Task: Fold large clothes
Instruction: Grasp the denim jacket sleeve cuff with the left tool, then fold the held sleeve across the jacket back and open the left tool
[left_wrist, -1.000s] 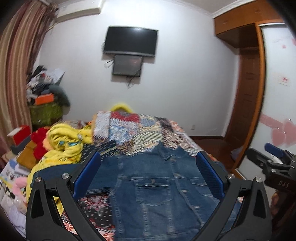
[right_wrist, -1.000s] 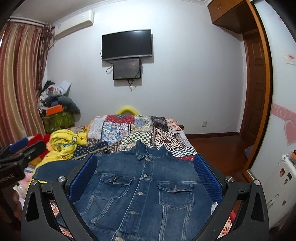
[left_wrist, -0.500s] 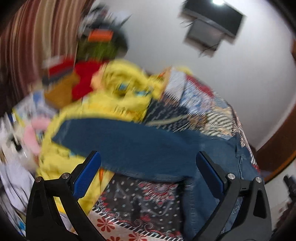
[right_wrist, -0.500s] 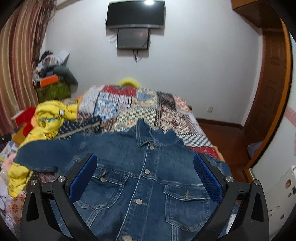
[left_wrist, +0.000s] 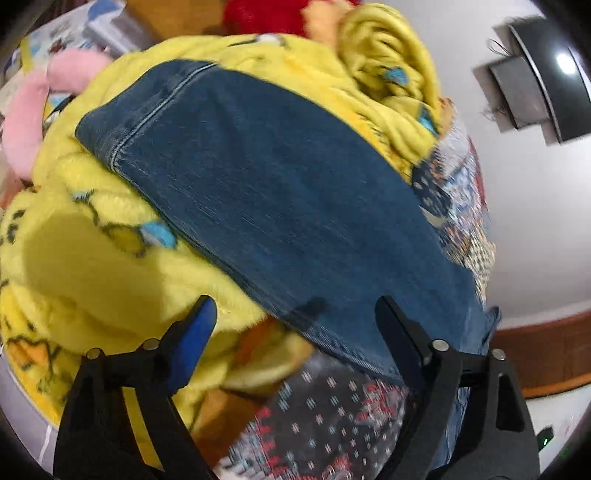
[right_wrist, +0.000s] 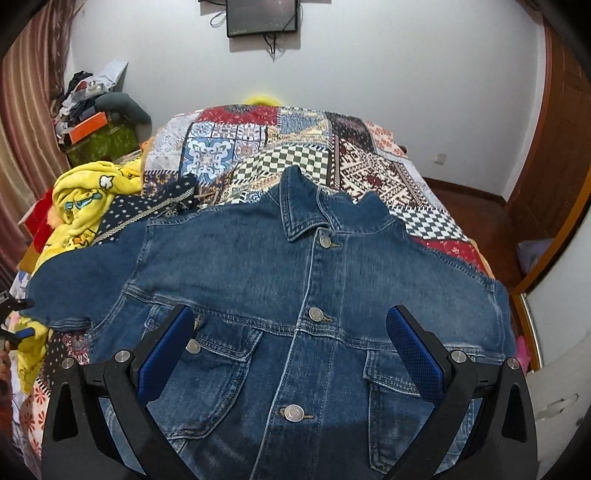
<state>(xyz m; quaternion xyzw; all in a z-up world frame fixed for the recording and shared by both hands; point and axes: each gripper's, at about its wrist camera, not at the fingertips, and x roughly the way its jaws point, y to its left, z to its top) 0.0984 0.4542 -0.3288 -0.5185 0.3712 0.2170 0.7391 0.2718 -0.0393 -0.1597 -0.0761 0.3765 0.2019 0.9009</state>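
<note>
Two tongs in view, both spread wide, nothing between the fingers. Left tongs (left_wrist: 291, 328) sit low over the left edge of the bed, fingers straddling the lower hem of the sleeve (left_wrist: 280, 199); whether they touch the cloth I cannot tell, frame is motion-blurred. The sleeve runs off the jacket toward the left edge and lies on top of a yellow fleece blanket (left_wrist: 92, 266), cuff end resting on the fleece. A pink soft toy (left_wrist: 29, 122) is just beside the blanket at the far left. Dark patterned bedspread (left_wrist: 332, 424) shows under the sleeve near the tongs.

Right wrist view, left to right: striped curtain (right_wrist: 26, 110) and a pile of clutter (right_wrist: 96, 122) past the left edge of the bed, yellow blanket bunched at that edge, then the denim jacket (right_wrist: 303, 295) spread front-up across the near half of the bed (right_wrist: 295, 147), buttoned, collar pointing to the far end, two chest pockets showing. Right tongs (right_wrist: 290, 339) hover over the jacket chest, fingers either side of the button line, above the pockets. The left tongs show as a small black tip at the left border of this view, beside the sleeve end. Wall screen (right_wrist: 262, 16) above the far end; wooden door (right_wrist: 554, 129) at right.
</note>
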